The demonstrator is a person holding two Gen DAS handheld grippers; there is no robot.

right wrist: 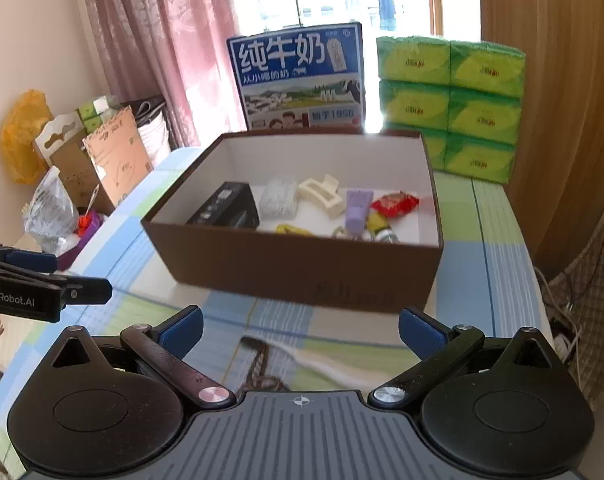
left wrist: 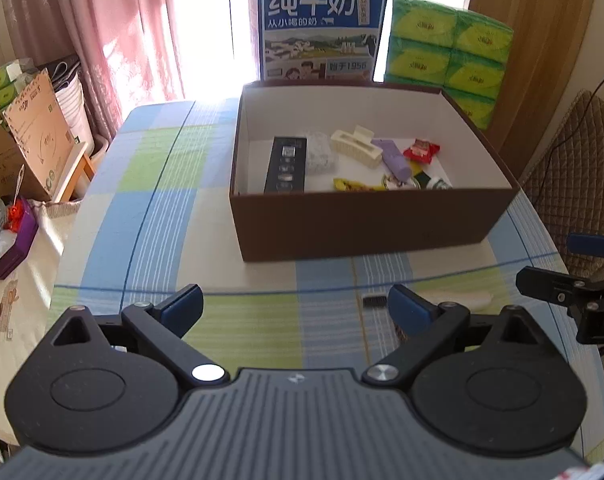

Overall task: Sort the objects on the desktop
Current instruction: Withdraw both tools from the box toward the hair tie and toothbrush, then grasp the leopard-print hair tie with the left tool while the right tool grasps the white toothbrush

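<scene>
Brown cardboard box (left wrist: pixel 366 224) at frame centre on checked tablecloth (left wrist: pixel 158 216); already holding black carton (left wrist: pixel 287 165), cream hair claw (left wrist: pixel 356 145), purple tube (left wrist: pixel 394 158), red sachet (left wrist: pixel 422 151) and small oddments. Still outside the box: comb-like dark item with pale handle (right wrist: pixel 286 360), lying on the cloth at lower centre of the right wrist view. Left gripper (left wrist: pixel 296 308) spread wide, nothing between the blue pads. Right gripper (right wrist: pixel 300 330) likewise spread, empty, poised directly above the item.

Key relation: item sits between the right gripper's open fingers, just below them; in the left wrist view only its dark end (left wrist: pixel 375 301) and pale end (left wrist: pixel 462 300) peek out at lower right, beside the left gripper's right finger. Long axis appears to run across the finger gap, slightly diagonal; blur prevents certainty. Right arm judged nearer and better aligned. Likely next: lower, pinch across the narrow width, lift over the near wall of the box.
</scene>
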